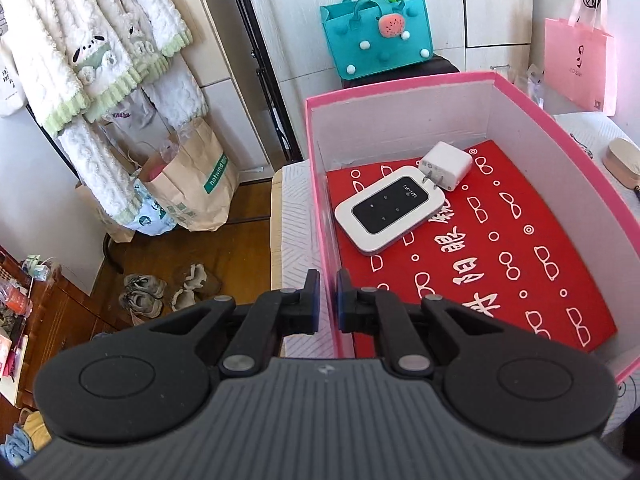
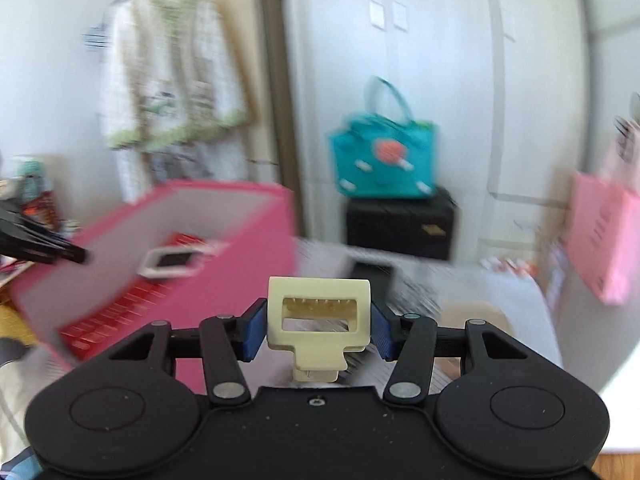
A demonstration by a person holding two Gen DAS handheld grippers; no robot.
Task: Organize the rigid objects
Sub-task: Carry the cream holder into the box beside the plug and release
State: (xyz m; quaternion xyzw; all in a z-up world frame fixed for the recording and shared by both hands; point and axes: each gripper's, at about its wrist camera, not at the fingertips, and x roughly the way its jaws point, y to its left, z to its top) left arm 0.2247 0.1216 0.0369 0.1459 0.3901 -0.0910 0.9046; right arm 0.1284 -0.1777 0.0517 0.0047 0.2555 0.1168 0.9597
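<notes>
While the left gripper (image 1: 328, 300) pinches the pink box (image 1: 320, 184) wall, the right gripper (image 2: 318, 330) clamps a cream hair clip (image 2: 318, 320)

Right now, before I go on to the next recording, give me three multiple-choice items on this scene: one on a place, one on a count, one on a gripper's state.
1. Where does the white charger plug lie?
A. On the floor
B. In the pink box, its prongs on the pocket Wi-Fi router
C. In the teal bag

2. How many items lie in the pink box?
A. Two
B. Four
C. None

3. What is the right gripper doing?
A. Standing open and empty
B. Clamping a cream hair claw clip
C. Clamping a shoe

Answers: 1 B, the plug rests on the red lining against the router. 2 A, only router and plug show inside. 3 B, both blue pads press the clip's sides.
</notes>
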